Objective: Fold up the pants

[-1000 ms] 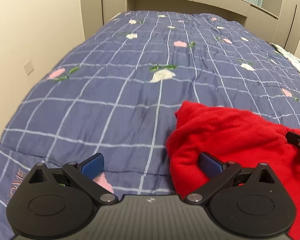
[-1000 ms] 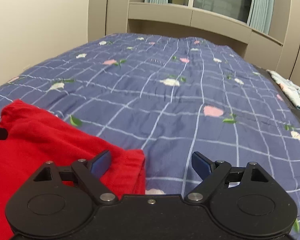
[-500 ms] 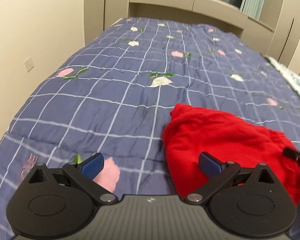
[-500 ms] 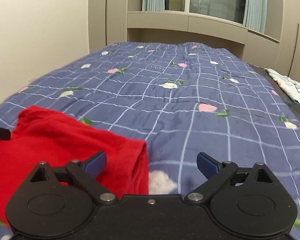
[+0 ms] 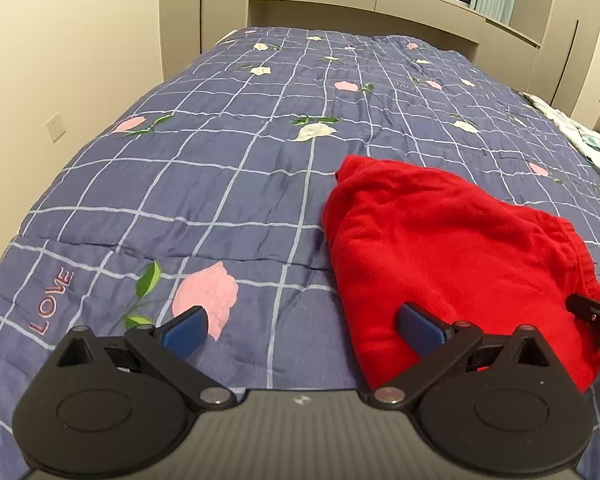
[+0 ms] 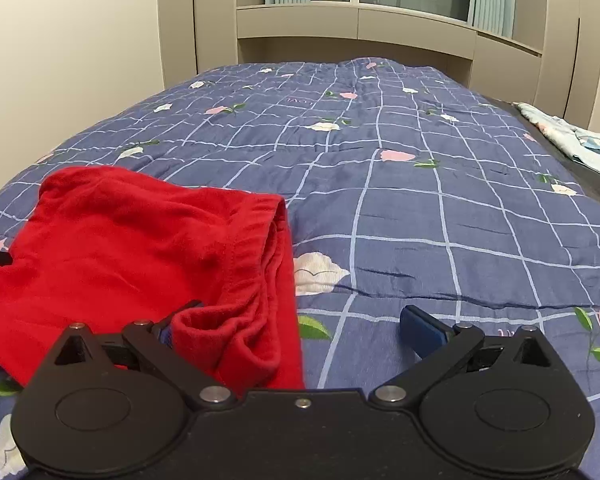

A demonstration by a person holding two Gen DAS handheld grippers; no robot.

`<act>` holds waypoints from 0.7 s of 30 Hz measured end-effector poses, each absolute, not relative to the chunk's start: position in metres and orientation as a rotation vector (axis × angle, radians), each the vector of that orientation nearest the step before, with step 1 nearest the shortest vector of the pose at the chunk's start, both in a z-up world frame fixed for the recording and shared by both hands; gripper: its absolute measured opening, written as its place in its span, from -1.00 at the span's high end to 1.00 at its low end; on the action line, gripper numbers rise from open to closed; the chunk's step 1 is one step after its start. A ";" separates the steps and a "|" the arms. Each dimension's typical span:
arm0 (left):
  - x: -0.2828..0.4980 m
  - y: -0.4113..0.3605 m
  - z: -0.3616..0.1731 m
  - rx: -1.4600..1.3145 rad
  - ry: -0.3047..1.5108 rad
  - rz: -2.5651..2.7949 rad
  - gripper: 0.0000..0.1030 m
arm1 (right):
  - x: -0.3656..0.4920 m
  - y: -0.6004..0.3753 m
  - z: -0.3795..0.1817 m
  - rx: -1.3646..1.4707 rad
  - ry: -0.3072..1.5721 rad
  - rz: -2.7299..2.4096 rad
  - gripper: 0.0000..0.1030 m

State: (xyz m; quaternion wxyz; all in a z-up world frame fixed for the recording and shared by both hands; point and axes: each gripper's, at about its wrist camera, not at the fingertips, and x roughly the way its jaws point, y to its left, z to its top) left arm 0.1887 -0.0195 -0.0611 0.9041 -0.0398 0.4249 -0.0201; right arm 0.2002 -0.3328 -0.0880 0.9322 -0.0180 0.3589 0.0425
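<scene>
Red pants [image 5: 452, 240] lie folded into a compact bundle on the blue checked bedspread [image 5: 220, 168]. In the right wrist view the pants [image 6: 132, 248] lie at the left, elastic waistband edge facing right. My left gripper [image 5: 302, 330] is open and empty above the bed's near edge, its right finger over the pants' left edge. My right gripper [image 6: 296, 328] is open and empty; its left finger is partly hidden behind a fold of the waistband. The right gripper's tip shows in the left wrist view [image 5: 596, 316] at the pants' right edge.
The bedspread [image 6: 440, 200] stretches far ahead to beige built-in cabinets [image 6: 380, 28] and a window. A beige wall [image 5: 60, 60] runs along the bed's left side. A light patterned cloth [image 6: 572, 140] lies on the bed's right edge.
Both grippers have pulled back and risen from the pants, so more of the bed's near edge shows. The pants lie still. Both stay open.
</scene>
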 end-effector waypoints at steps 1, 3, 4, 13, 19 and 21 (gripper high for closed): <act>0.188 -0.020 -0.061 -0.076 0.874 -0.040 -1.00 | 0.200 -0.333 -0.089 -0.035 0.734 0.085 -0.99; 0.188 -0.022 -0.060 -0.059 0.867 -0.034 -1.00 | 0.200 -0.332 -0.088 -0.038 0.735 0.082 -0.99; 0.188 -0.023 -0.059 -0.052 0.868 -0.030 -1.00 | 0.200 -0.334 -0.088 -0.038 0.737 0.080 -0.99; 0.170 -0.027 -0.040 -0.049 0.884 0.001 -0.99 | 0.185 -0.325 -0.066 -0.044 0.770 0.071 -0.99; 0.163 -0.024 -0.051 -0.072 0.891 0.010 -1.00 | 0.177 -0.334 -0.082 0.024 0.800 0.067 -0.99; 0.163 -0.024 -0.054 -0.064 0.892 0.008 -1.00 | 0.176 -0.334 -0.085 0.027 0.795 0.070 -0.99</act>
